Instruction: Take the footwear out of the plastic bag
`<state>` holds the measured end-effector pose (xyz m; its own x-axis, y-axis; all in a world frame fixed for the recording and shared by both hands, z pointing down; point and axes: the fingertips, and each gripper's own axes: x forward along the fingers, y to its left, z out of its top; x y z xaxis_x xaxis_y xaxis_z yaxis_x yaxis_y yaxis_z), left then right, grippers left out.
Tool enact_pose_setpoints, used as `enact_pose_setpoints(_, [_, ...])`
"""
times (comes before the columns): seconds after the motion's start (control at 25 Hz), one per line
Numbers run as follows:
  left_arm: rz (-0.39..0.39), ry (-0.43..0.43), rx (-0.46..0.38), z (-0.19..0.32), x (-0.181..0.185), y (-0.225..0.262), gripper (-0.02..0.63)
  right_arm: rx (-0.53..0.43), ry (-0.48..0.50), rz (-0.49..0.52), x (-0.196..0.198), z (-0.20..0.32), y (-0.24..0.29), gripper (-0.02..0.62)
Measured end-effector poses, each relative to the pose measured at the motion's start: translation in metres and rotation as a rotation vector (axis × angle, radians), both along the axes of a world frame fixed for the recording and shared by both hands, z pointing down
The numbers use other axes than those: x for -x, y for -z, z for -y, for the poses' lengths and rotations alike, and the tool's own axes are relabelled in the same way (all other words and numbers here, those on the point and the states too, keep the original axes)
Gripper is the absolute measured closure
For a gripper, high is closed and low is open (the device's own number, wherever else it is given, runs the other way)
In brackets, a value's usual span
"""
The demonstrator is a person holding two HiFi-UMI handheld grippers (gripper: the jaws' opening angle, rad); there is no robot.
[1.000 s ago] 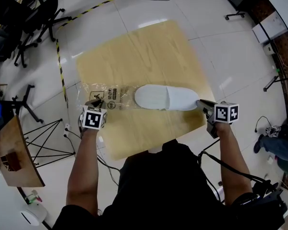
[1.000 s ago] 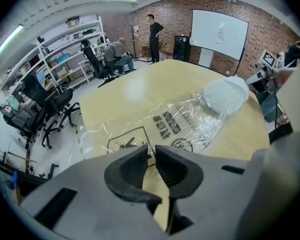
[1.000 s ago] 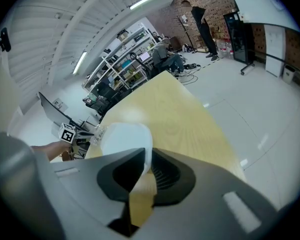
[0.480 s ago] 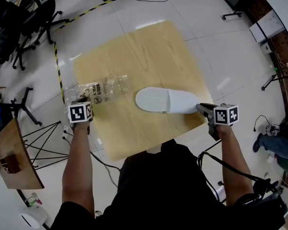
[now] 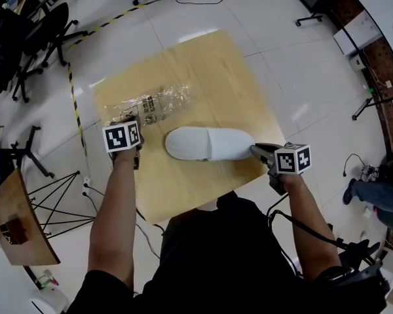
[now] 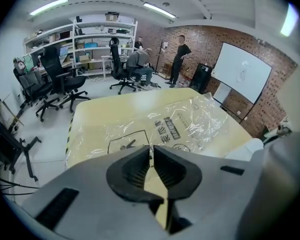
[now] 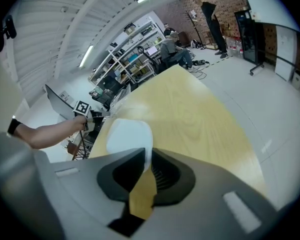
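Note:
A white slipper lies on its own on the wooden tabletop, wholly outside the clear printed plastic bag. The bag lies crumpled and flat just beyond it, to the left. My left gripper is at the bag's near edge. In the left gripper view its jaws are shut on a thin strip of the bag, and the slipper shows at the right. My right gripper is shut on the slipper's right end. In the right gripper view the slipper runs in between those jaws.
Office chairs and a strip of yellow-black floor tape lie to the left of the table. A tripod stand and a small wooden board sit at the near left. Shelves, people and a whiteboard stand far off.
The left gripper pulled the bag leftwards away from the slipper, then came back over the table. The bag now lies apart from the slipper. The right gripper kept its hold.

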<state>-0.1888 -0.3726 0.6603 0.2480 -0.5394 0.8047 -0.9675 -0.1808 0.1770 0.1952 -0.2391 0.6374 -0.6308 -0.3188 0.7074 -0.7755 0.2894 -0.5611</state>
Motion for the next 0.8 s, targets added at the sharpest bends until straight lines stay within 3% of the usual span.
enact_pose_setpoints(0.24, [-0.019, -0.076, -0.003, 0.011, -0.057, 0.001, 0.574, 0.009, 0.061, 0.020, 0.030, -0.006, -0.005, 0.551])
enact_pose_setpoints(0.52, [-0.015, -0.112, 0.027, 0.006, -0.077, -0.004, 0.567, 0.021, 0.121, 0.020, 0.051, -0.014, -0.010, 0.552])
enact_pose_setpoints(0.68, [-0.099, -0.183, 0.009, 0.003, -0.096, 0.003, 0.466, 0.028, 0.150, 0.023, 0.061, -0.016, -0.011, 0.552])
enact_pose_setpoints(0.8, [-0.128, -0.216, -0.057, 0.004, -0.101, 0.023, 0.454, 0.030, 0.175, 0.031, 0.071, -0.016, -0.011, 0.552])
